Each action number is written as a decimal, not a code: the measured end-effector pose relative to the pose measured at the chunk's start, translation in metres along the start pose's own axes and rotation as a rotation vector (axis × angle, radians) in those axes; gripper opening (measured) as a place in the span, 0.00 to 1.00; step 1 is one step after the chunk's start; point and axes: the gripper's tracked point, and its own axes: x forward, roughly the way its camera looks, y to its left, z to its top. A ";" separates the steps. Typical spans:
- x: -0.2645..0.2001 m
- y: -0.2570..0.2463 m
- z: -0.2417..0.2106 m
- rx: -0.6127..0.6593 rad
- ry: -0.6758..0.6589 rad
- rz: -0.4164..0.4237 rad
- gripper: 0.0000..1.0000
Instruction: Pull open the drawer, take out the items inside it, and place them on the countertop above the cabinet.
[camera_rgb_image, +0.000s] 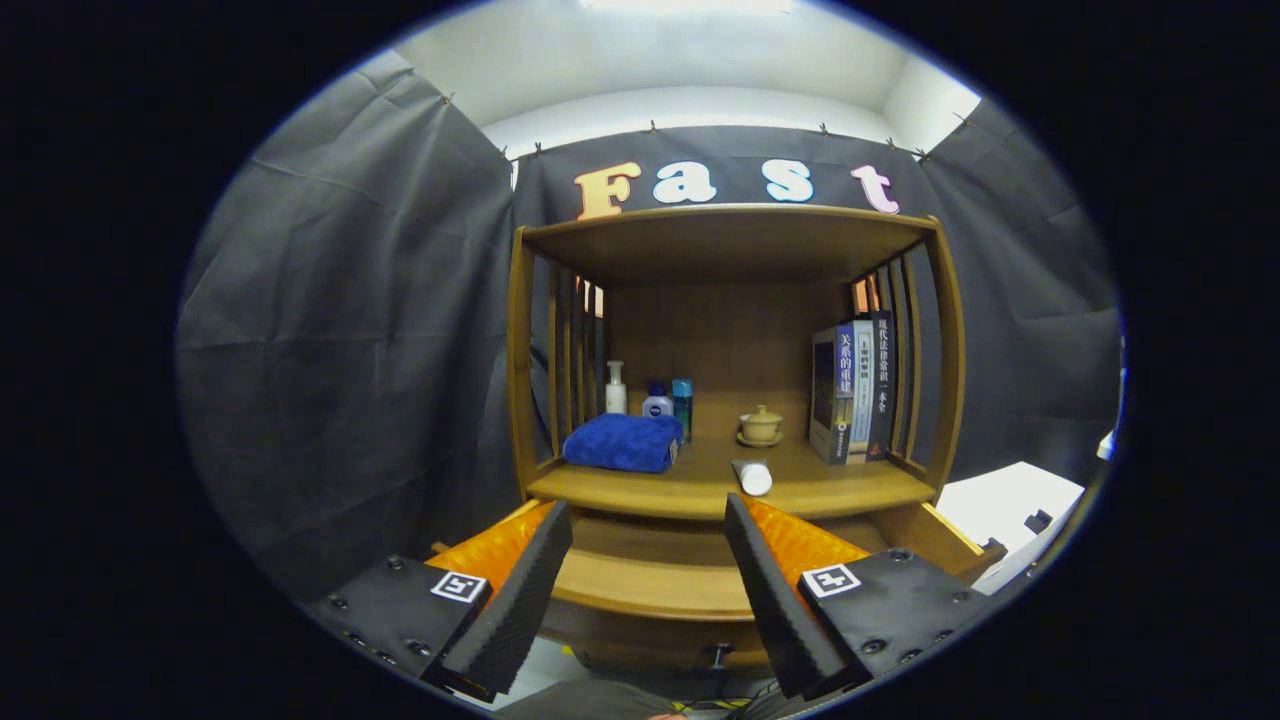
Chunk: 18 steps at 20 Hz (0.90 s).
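Note:
A wooden cabinet stands ahead, with its countertop (850, 488) beyond my fingers. The drawer (650, 598) below it is pulled out toward me, its small knob (718, 655) low on the front panel. The strip of drawer floor that shows between my fingers is bare wood. A white tube (753, 477) lies on the countertop's front edge, just past my right fingertip. A folded blue towel (622, 442) rests on the countertop's left side. My gripper (648, 510) hovers over the drawer, open, with nothing between its fingers.
Behind the towel stand three small bottles (655, 398). A lidded teacup on a saucer (761, 426) sits mid-shelf, and upright books (855, 390) lean on the right slats. A white box (1010, 500) lies right of the cabinet. A top board roofs the countertop.

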 end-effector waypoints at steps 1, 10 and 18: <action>-0.004 -0.003 -0.007 -0.009 0.003 -0.012 0.99; -0.007 -0.016 -0.100 -0.017 0.110 -0.057 0.99; 0.007 -0.018 -0.122 -0.041 0.114 -0.074 0.97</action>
